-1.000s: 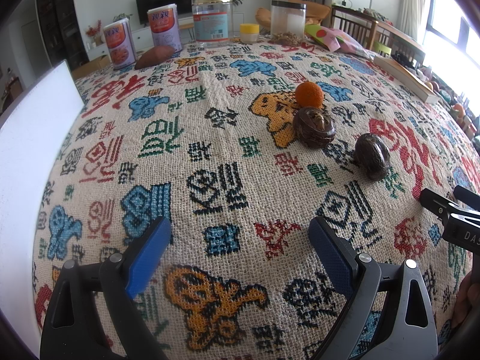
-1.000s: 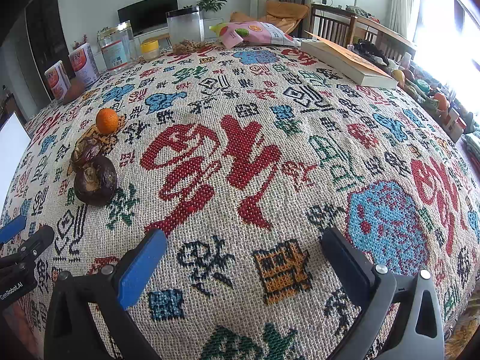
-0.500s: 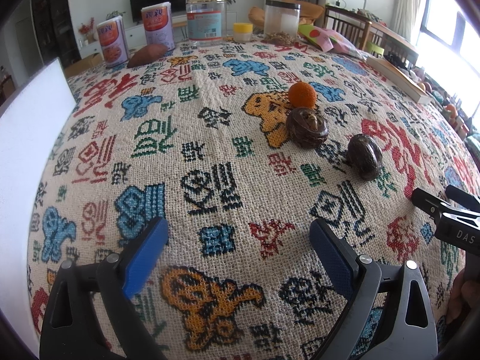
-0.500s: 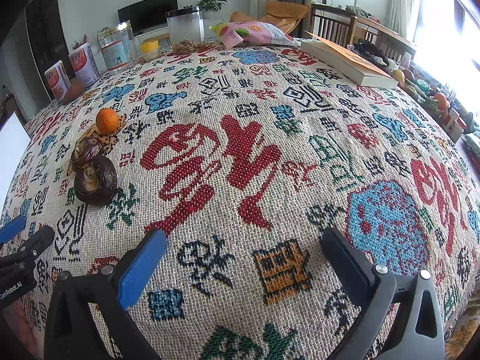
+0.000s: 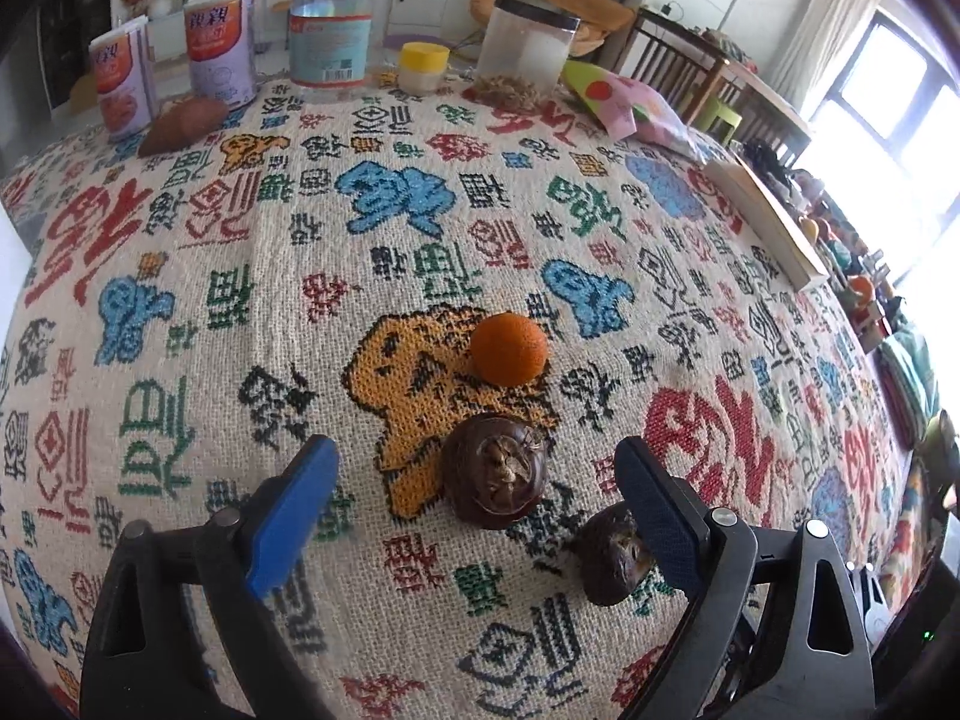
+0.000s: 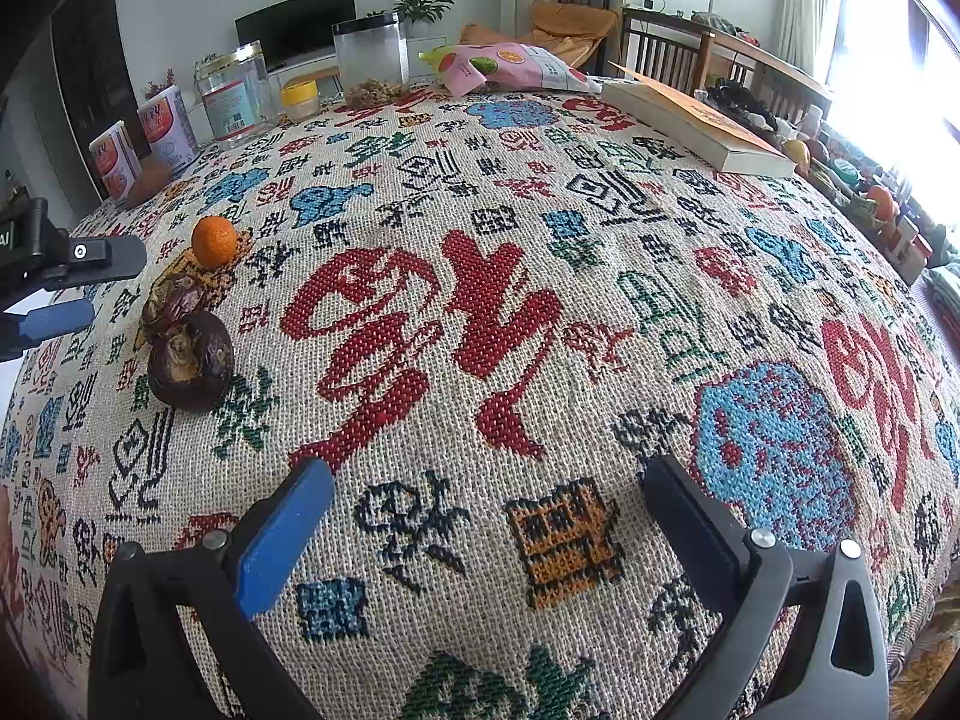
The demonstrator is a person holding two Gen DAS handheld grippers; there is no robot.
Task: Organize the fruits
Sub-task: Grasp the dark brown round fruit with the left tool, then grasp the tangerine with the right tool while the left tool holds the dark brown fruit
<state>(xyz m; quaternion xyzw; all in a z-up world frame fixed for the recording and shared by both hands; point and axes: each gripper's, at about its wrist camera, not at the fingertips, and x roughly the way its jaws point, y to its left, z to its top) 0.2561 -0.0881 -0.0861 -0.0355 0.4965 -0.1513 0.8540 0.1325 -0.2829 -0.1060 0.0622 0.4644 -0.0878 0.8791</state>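
Left gripper (image 5: 474,474) angled low over the woven patterned tabletop cloth (image 5: 420,252), jaws wide, holding nothing. Between its blue pads (image 5: 288,516): a dark brown, wrinkled round fruit (image 5: 495,471), no contact. Small orange citrus (image 5: 509,348) sits just beyond it; second dark brown fruit (image 5: 609,558) lies partly hidden behind the right-hand finger. Right gripper (image 6: 486,510) hovers level over bare cloth, well apart from the fruits, jaws wide, empty.

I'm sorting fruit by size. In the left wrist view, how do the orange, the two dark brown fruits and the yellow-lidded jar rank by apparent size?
1. Middle brown fruit, nearest.
2. Orange.
3. Right brown fruit, partly hidden by the left tool; unsure against the orange.
4. Yellow-lidded jar, far.
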